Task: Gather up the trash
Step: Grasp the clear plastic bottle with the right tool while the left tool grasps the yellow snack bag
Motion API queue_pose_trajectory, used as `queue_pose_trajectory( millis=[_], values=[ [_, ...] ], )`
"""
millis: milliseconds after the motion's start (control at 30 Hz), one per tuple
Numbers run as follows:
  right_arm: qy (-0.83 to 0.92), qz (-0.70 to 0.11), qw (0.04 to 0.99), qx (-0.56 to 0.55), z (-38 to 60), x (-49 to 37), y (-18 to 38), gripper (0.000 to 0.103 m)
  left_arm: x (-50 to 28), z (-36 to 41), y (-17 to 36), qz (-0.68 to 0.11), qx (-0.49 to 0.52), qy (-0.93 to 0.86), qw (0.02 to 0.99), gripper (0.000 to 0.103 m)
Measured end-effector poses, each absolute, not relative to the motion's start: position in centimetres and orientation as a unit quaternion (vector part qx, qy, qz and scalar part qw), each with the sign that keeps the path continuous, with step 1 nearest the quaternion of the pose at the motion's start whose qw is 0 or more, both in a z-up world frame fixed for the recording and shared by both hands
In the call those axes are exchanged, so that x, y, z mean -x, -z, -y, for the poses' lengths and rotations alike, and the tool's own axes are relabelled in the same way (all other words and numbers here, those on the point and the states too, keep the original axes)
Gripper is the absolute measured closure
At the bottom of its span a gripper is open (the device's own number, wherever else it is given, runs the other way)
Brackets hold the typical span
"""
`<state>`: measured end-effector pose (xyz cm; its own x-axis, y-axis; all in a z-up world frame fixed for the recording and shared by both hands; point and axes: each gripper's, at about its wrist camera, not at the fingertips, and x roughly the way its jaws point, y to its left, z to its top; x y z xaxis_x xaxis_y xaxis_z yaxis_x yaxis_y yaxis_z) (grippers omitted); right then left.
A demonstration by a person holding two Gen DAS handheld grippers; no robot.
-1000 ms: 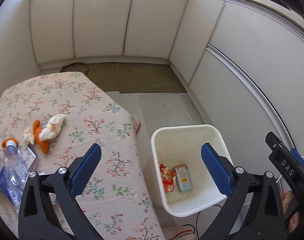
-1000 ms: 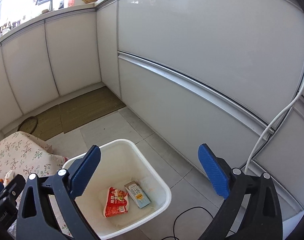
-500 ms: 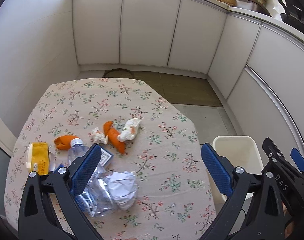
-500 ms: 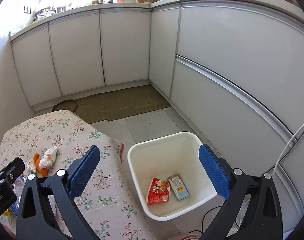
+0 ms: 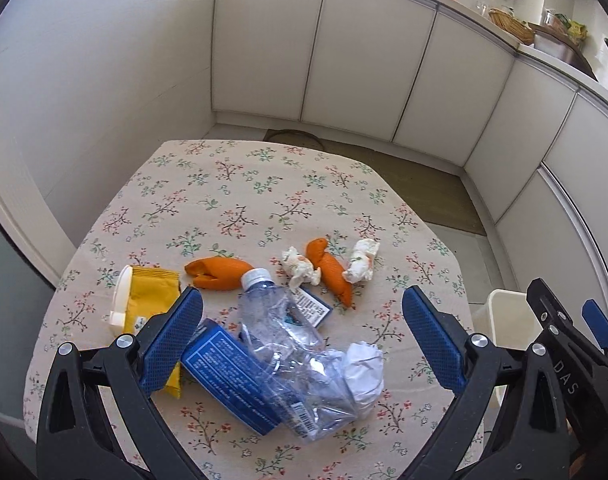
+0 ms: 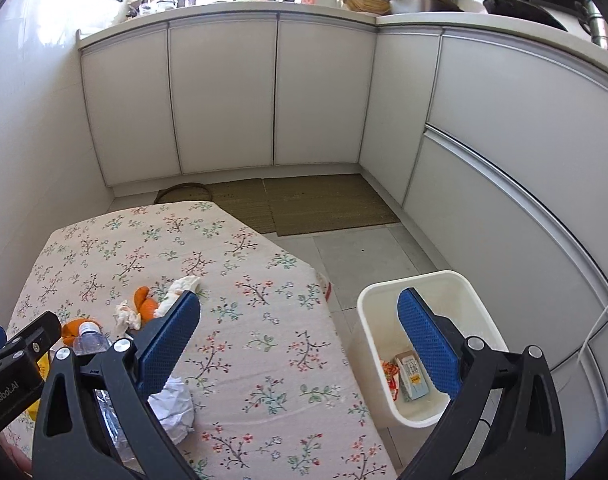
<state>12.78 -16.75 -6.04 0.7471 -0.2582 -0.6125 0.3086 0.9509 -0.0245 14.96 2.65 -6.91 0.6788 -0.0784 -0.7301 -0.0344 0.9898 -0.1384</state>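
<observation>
Trash lies on a floral tablecloth [image 5: 232, 200]: a crushed clear bottle [image 5: 292, 344], a blue carton [image 5: 228, 376], a crumpled white paper [image 5: 363, 372], a yellow packet [image 5: 152, 300], orange peels [image 5: 220, 272] and tissue wads [image 5: 361, 260]. My left gripper [image 5: 304, 344] is open above the bottle and carton. My right gripper [image 6: 300, 344] is open and empty over the table's right edge. The white bin [image 6: 479, 312] stands on the floor to the right, with a red wrapper [image 6: 389, 372] and a small carton [image 6: 413, 372] inside.
White cabinets [image 6: 319, 92] wrap around the back and right. A woven mat [image 6: 323, 204] lies on the tiled floor behind the table. The bin's rim shows at the right of the left wrist view [image 5: 503, 312]. A white cable [image 6: 599, 320] hangs right of the bin.
Both grippers have swung left from over the bin towards the table. The left one now faces the trash pile; both stay open and empty.
</observation>
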Motion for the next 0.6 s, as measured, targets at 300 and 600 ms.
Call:
queue_pose_trajectory(
  millis=[300,600],
  values=[
    [0.113,-0.332,0.936,-0.033,11.7,-14.4,6.6,0.007,-14.9,-8.7,7.8,-0.418,0.085,-0.040,0.903,0.007],
    [0.062,-0.367,0.928,-0.018,6.1,-17.0,8.8,0.007,-14.9,-14.8,8.4,-0.436,0.123,-0.084,0.888,0.007]
  ],
)
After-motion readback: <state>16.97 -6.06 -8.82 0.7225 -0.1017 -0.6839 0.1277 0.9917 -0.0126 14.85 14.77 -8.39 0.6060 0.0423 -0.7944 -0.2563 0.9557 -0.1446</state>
